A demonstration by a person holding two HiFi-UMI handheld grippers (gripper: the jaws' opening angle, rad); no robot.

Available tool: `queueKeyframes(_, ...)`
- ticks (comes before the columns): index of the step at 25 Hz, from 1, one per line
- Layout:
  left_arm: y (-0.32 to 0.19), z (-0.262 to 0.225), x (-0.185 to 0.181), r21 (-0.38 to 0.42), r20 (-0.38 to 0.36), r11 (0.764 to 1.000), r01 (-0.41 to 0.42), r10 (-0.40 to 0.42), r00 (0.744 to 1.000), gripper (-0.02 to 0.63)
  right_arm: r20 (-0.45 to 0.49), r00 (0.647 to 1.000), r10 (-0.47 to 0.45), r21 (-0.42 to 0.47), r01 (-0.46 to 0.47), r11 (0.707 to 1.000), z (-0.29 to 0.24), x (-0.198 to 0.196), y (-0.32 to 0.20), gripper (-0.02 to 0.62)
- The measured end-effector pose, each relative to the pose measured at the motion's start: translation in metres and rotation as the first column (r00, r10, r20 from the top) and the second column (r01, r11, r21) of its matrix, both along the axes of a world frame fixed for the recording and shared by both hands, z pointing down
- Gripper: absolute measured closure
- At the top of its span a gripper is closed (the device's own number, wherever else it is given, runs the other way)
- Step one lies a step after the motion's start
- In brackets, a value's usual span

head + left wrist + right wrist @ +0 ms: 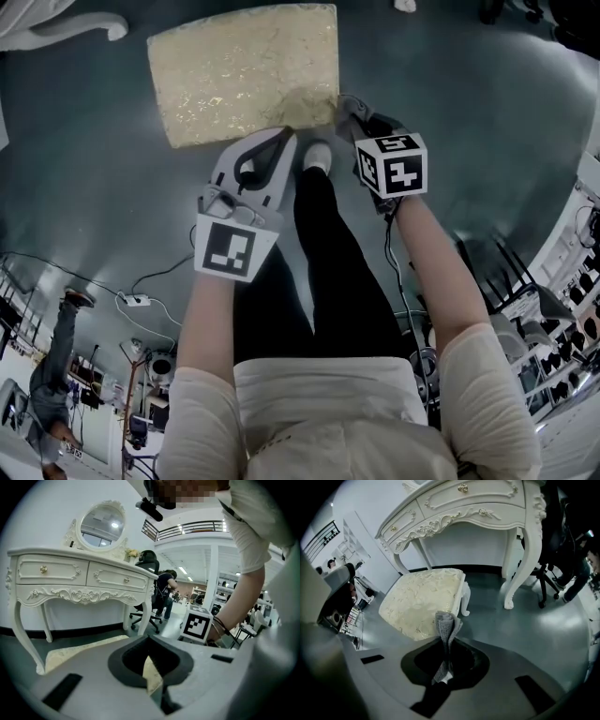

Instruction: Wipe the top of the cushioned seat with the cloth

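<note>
The cushioned seat (pixel 244 70) has a cream, gold-patterned top and white legs, and stands on the grey floor ahead of me. My right gripper (pixel 349 105) hovers just off the seat's near right corner, shut on a folded grey cloth (pixel 447 627) that sticks up between its jaws. In the right gripper view the seat (pixel 423 603) lies just beyond the cloth. My left gripper (pixel 283 137) is level with the seat's near edge, its jaws closed to a point with nothing in them. Through them a sliver of the seat (pixel 151 671) shows.
A white carved dressing table (pixel 79 573) with an oval mirror stands behind the seat. A black office chair (pixel 553 564) is to its right. A cable and power strip (pixel 136 300) lie on the floor at left. A person (pixel 52 375) stands far left.
</note>
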State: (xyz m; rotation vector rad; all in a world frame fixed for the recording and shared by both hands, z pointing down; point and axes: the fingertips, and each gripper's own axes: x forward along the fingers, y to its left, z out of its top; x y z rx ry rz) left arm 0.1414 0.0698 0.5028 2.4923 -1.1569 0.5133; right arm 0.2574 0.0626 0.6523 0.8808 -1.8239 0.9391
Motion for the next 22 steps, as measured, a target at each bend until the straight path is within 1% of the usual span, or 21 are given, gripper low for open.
queueKeyframes(7, 0.000, -0.038, -0.011, 0.038, 0.027, 0.999, -0.023, 0.022, 0.999, 0.604, 0.069, 0.998, 0.009, 0.073, -0.014, 0.997, -0.053, -0.021, -0.002, 0.566)
queueKeyframes(10, -0.006, -0.067, -0.020, 0.095, 0.044, 0.995, -0.026, 0.022, 0.999, 0.604, 0.090, 0.996, 0.012, 0.129, -0.024, 0.991, -0.088, -0.031, -0.004, 0.566)
queueKeyframes(12, -0.008, -0.088, -0.030, 0.114, 0.041, 0.993, -0.026, 0.022, 0.999, 0.604, 0.120, 0.992, 0.023, 0.165, -0.043, 0.985, -0.114, -0.041, -0.004, 0.566)
queueKeyframes(16, -0.013, -0.136, -0.046, 0.134, 0.014, 0.991, -0.012, 0.011, 1.000, 0.604, 0.168, 0.985, 0.025, 0.235, -0.064, 0.970, -0.174, -0.062, -0.009, 0.566)
queueKeyframes(20, -0.021, -0.178, -0.060, 0.206, 0.031, 0.978, -0.032, 0.026, 0.999, 0.604, 0.201, 0.980, -0.005, 0.309, -0.059, 0.949, -0.229, -0.085, -0.020, 0.566)
queueKeyframes(22, -0.024, -0.196, -0.068, 0.220, 0.040, 0.975, -0.028, 0.020, 0.999, 0.604, 0.218, 0.975, -0.032, 0.349, -0.047, 0.936, -0.255, -0.098, -0.026, 0.566)
